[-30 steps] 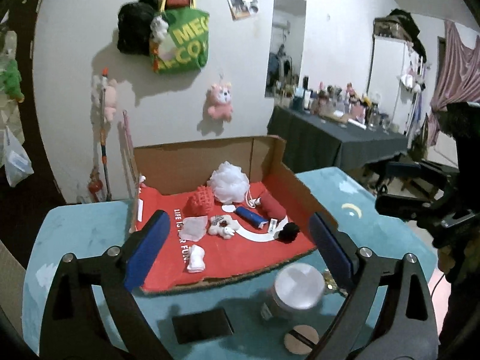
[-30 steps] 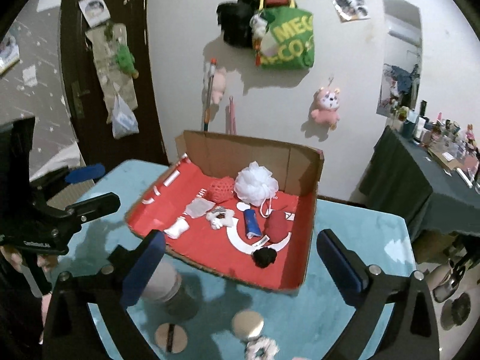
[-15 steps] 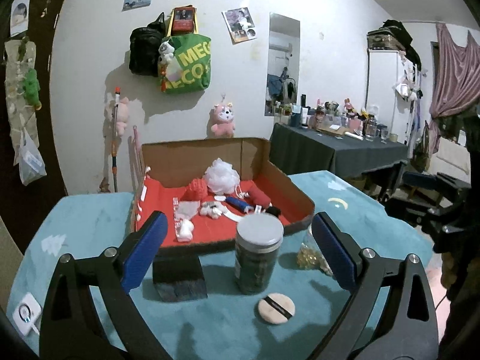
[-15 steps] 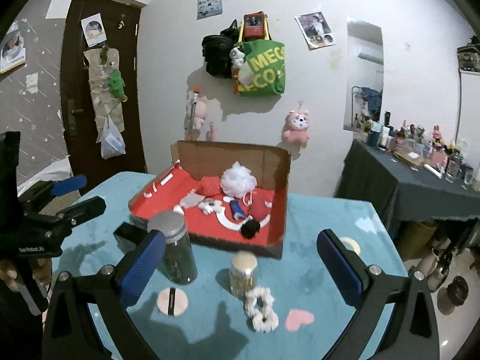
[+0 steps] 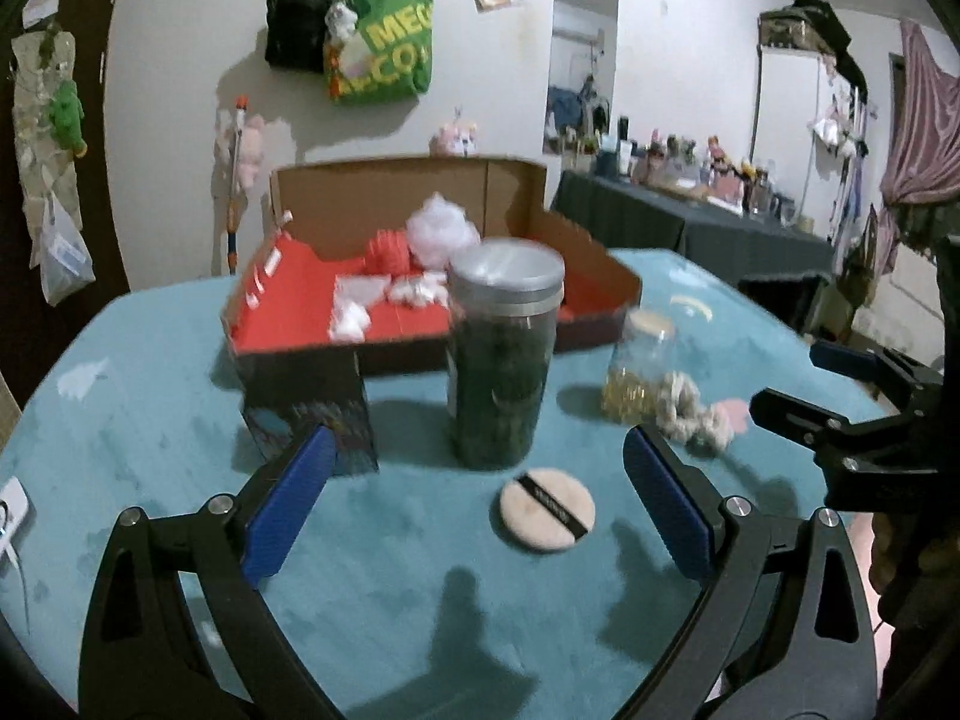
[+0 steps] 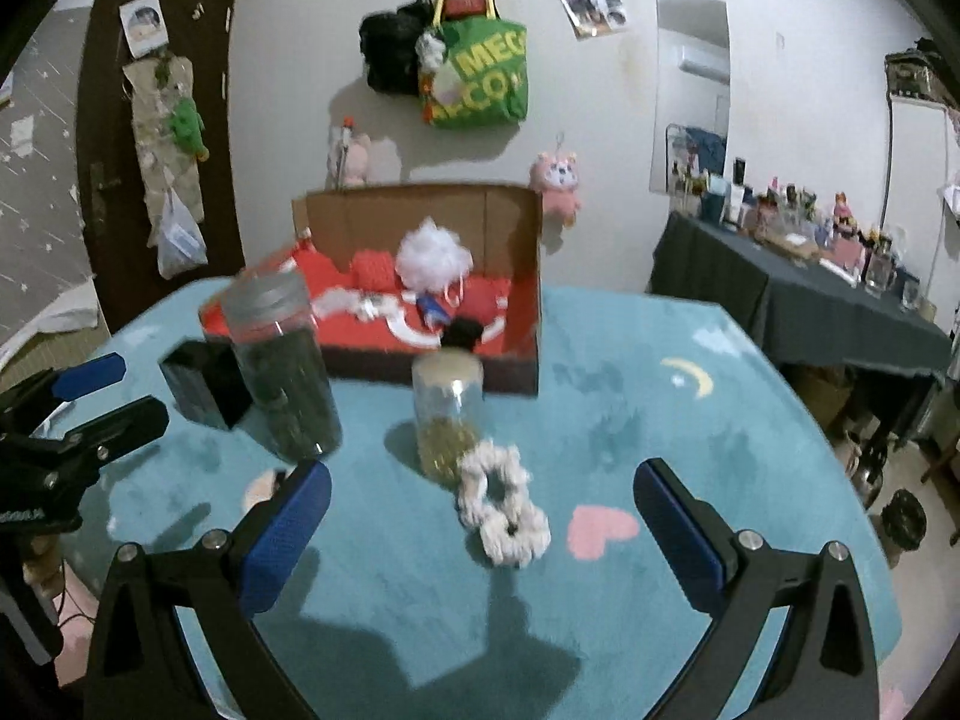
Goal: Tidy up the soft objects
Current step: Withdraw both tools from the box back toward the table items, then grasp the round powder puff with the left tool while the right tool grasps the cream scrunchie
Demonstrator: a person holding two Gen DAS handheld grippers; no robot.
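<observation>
- Left gripper [image 5: 474, 498]: fingers spread wide, empty, above a round powder puff [image 5: 546, 516] at lower centre.
- Right gripper [image 6: 480, 516]: fingers wide, empty, over a white scrunchie [image 6: 503, 507] (touching a small jar [image 6: 449, 414]).
- Red-lined cardboard box [image 6: 420, 324], centre frame, holds soft items.

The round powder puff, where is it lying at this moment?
In the left wrist view the powder puff lies flat on the teal table cover, just in front of the tall dark jar and between the open left claw's fingers.
</observation>
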